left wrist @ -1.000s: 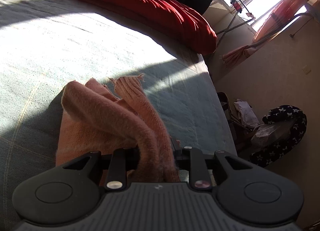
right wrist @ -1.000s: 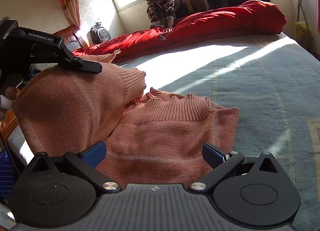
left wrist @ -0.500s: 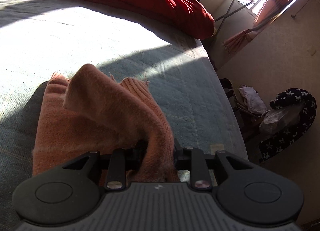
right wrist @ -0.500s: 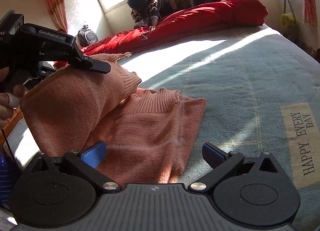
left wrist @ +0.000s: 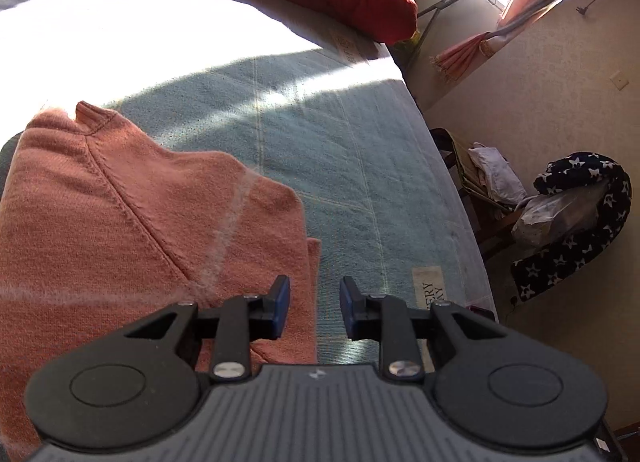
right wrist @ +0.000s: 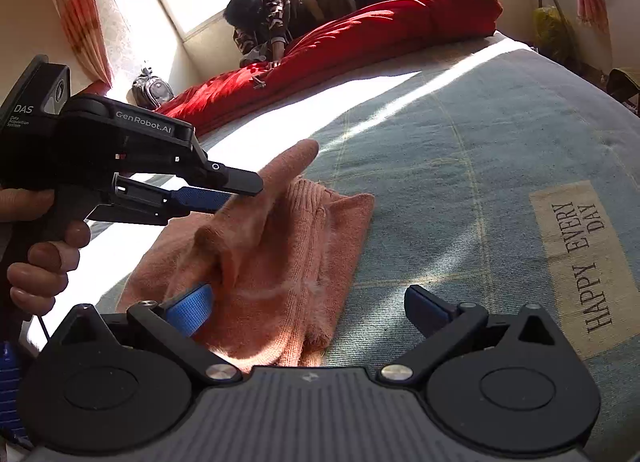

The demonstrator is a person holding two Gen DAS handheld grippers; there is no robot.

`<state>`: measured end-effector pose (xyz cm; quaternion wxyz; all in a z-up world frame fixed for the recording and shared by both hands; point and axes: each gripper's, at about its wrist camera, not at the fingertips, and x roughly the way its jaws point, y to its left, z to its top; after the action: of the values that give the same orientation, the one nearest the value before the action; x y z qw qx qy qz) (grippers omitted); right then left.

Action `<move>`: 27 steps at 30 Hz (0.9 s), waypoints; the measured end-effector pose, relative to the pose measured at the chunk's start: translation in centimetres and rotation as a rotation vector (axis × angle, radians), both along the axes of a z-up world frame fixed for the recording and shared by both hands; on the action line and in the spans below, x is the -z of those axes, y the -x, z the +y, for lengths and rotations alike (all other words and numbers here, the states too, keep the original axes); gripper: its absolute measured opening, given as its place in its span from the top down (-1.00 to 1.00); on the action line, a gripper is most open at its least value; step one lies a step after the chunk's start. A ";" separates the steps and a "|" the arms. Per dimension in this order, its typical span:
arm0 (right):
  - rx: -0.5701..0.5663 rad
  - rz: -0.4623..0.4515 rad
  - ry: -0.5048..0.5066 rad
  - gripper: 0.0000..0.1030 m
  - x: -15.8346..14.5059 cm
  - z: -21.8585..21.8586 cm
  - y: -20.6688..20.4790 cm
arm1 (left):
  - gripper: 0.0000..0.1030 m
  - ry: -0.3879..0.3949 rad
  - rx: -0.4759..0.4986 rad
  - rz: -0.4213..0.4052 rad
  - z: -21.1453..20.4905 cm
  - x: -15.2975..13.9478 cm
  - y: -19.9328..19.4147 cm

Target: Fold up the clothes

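Both claws gape empty — left claw (left wrist: pixel 314 308), right claw (right wrist: pixel 308 308) — over the sweater (right wrist: pixel 280 262).

- sweater (left wrist: pixel 120 222): salmon pink, with paler fuzzy streaks;
- bedspread (right wrist: pixel 460 150): dusty blue-green, thin pale yellow check lines; a beige label (right wrist: pixel 580 258) with dark lettering;
- quilt (right wrist: pixel 380 30): bright red;
- curtain (right wrist: pixel 76 10): orange and pink bands;
- cloth (left wrist: pixel 576 222) by the wall: black with white stars;
- both grippers' fingers (right wrist: pixel 190 308): black with blue pads.
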<state>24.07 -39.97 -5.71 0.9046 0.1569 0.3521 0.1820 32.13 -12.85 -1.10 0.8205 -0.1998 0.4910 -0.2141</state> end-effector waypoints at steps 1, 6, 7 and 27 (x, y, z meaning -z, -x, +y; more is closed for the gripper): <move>0.003 0.001 -0.003 -1.00 0.1 -0.1 0.0 | 0.49 0.002 0.013 -0.005 -0.2 -0.1 0.0; 0.034 -0.007 -0.015 -1.00 0.2 -0.7 -0.1 | 0.21 -0.090 0.101 -0.086 -0.8 -1.7 1.3; 0.046 -0.021 -0.022 -1.00 0.2 -0.8 0.0 | 0.20 -0.119 0.111 -0.111 -0.7 -2.1 1.7; -0.011 -0.207 -0.147 -1.00 -1.3 1.9 0.0 | -0.26 -0.442 0.331 -0.279 6.4 0.2 9.8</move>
<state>24.06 -38.08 -4.42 0.9211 0.2012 0.2435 0.2276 22.29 -6.50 -1.31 0.8574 0.0975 0.4343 -0.2583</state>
